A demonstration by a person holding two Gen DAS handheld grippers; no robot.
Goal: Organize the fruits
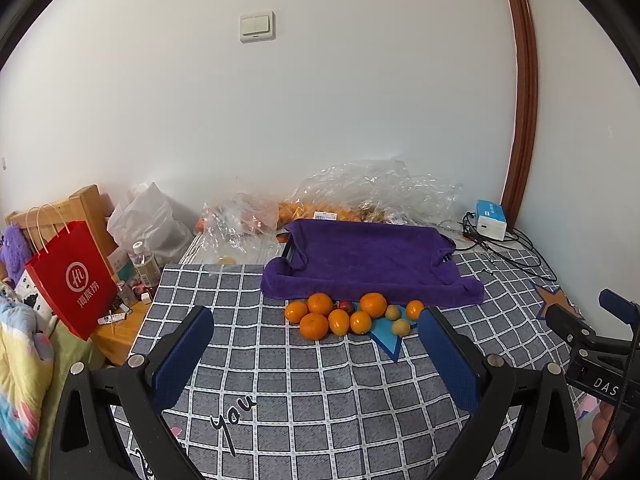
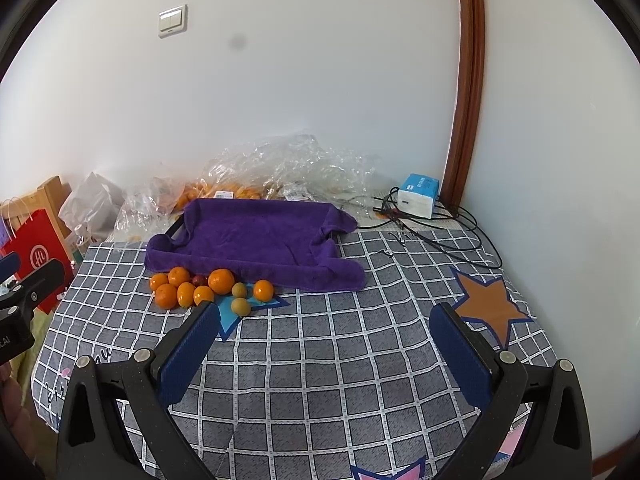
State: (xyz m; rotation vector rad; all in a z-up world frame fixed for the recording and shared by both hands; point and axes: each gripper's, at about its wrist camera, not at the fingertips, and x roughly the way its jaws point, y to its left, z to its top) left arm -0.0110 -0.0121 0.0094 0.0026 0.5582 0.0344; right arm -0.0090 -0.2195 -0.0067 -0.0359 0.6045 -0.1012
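Observation:
Several oranges (image 1: pixel 373 304) (image 2: pixel 221 281), two small yellow-green fruits (image 1: pixel 401 327) (image 2: pixel 241 306) and one small red fruit (image 1: pixel 346 305) (image 2: pixel 199 280) lie bunched on the checked sheet, against the front edge of a tray covered by a purple towel (image 1: pixel 368 264) (image 2: pixel 256 240). My left gripper (image 1: pixel 316 328) is open and empty, just short of the fruit pile. My right gripper (image 2: pixel 326 324) is open and empty, to the right of the pile, its left finger (image 2: pixel 192 348) near a yellow-green fruit.
Crumpled clear plastic bags (image 1: pixel 376 192) holding more oranges lie behind the tray by the wall. A blue-white box (image 1: pixel 491 219) and black cables (image 2: pixel 440 236) sit back right. A red paper bag (image 1: pixel 72 280), a bottle (image 1: pixel 146 266) and clutter stand at the left.

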